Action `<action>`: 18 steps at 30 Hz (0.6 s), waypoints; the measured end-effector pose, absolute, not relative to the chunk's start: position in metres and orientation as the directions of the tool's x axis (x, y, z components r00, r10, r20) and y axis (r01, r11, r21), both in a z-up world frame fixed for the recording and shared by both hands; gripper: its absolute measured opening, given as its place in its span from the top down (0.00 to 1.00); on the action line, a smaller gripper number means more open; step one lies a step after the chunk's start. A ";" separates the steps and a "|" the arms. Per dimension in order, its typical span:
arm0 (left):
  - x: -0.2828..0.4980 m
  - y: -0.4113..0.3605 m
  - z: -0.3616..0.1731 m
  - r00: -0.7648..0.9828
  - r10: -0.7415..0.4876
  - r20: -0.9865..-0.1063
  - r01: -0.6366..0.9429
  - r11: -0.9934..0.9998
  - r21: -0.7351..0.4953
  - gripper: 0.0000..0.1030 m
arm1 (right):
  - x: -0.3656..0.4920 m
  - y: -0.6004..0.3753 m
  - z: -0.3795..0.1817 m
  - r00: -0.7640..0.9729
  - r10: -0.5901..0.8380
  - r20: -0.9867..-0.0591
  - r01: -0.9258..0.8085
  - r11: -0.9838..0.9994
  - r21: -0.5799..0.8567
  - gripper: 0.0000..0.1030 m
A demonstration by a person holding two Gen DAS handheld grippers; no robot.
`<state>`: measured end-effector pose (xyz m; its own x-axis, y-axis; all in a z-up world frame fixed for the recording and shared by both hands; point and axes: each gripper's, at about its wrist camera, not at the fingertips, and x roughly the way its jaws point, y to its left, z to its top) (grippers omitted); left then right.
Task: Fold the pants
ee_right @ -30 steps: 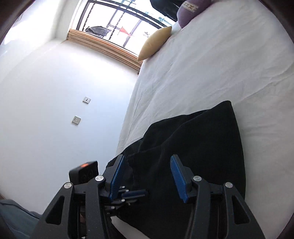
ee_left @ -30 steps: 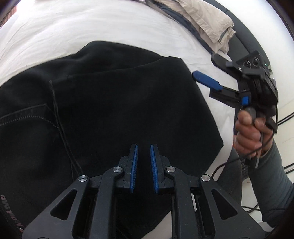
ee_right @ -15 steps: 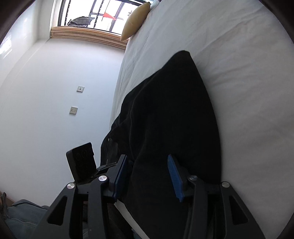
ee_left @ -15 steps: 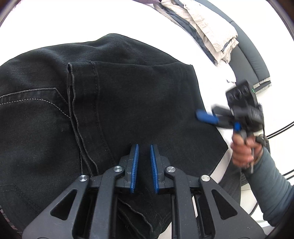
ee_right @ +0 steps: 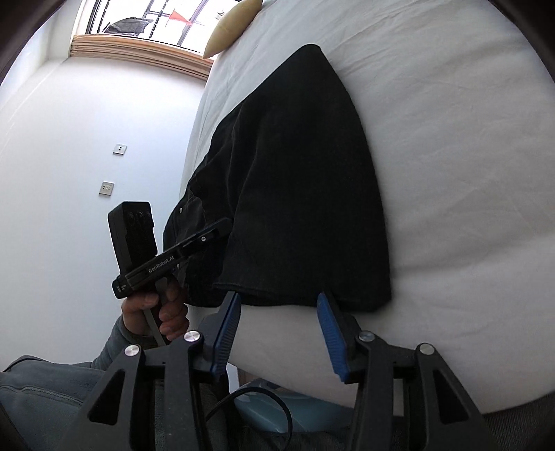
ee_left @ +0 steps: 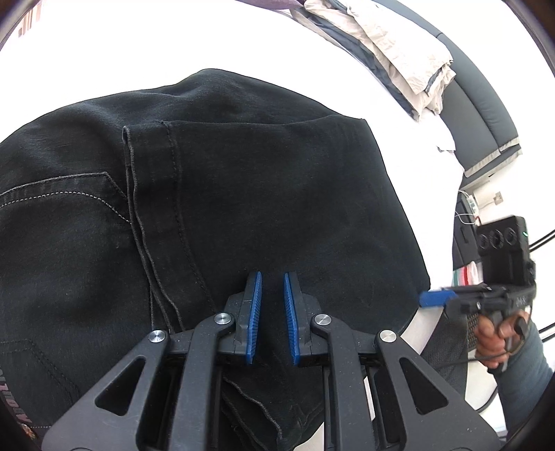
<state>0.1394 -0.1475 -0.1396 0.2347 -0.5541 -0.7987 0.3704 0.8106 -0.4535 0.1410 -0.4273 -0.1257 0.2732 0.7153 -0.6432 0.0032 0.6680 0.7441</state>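
Note:
Black pants (ee_left: pixel 242 208) lie folded on a white bed (ee_left: pixel 138 45), a hemmed leg laid over the seat with its back pocket at the left. My left gripper (ee_left: pixel 271 284) hovers over the near part of the pants, jaws a narrow gap apart with nothing between them. In the right wrist view the pants (ee_right: pixel 305 187) run away along the bed's left edge. My right gripper (ee_right: pixel 277 301) is open and empty at the near folded edge, by the bed's edge. The left gripper also shows there (ee_right: pixel 215 229), above the pants. The right gripper shows at the right (ee_left: pixel 433 298).
A stack of folded beige and grey clothes (ee_left: pixel 392 45) lies at the far right of the bed beside a dark headboard (ee_left: pixel 478 114). A yellow pillow (ee_right: pixel 229 27) sits at the far end near a window. A white wall (ee_right: pixel 86 173) with sockets is left of the bed.
My right gripper has drawn back off the pants toward the bed's near edge and stays open. My left gripper has held its narrow gap and shifted slightly over the folded pants.

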 end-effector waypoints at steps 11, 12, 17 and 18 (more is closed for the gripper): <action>0.083 -0.072 -0.080 0.440 -0.464 -0.769 0.208 0.885 -0.415 0.69 | 0.183 -0.380 -0.086 0.397 0.829 -0.394 -0.178 0.491 0.853 0.43; 0.072 -0.054 -0.076 0.467 -0.469 -0.750 0.174 0.880 -0.442 0.35 | 0.191 -0.374 -0.090 0.390 0.839 -0.380 -0.182 0.475 0.861 0.43; 0.006 0.044 -0.063 0.641 -0.377 -0.668 -0.071 0.838 -0.541 0.09 | 0.223 -0.346 -0.120 0.361 0.879 -0.312 -0.139 0.381 0.914 0.43; -0.004 0.059 -0.064 0.657 -0.360 -0.662 -0.114 0.821 -0.560 0.09 | 0.227 -0.340 -0.125 0.353 0.885 -0.304 -0.129 0.368 0.921 0.43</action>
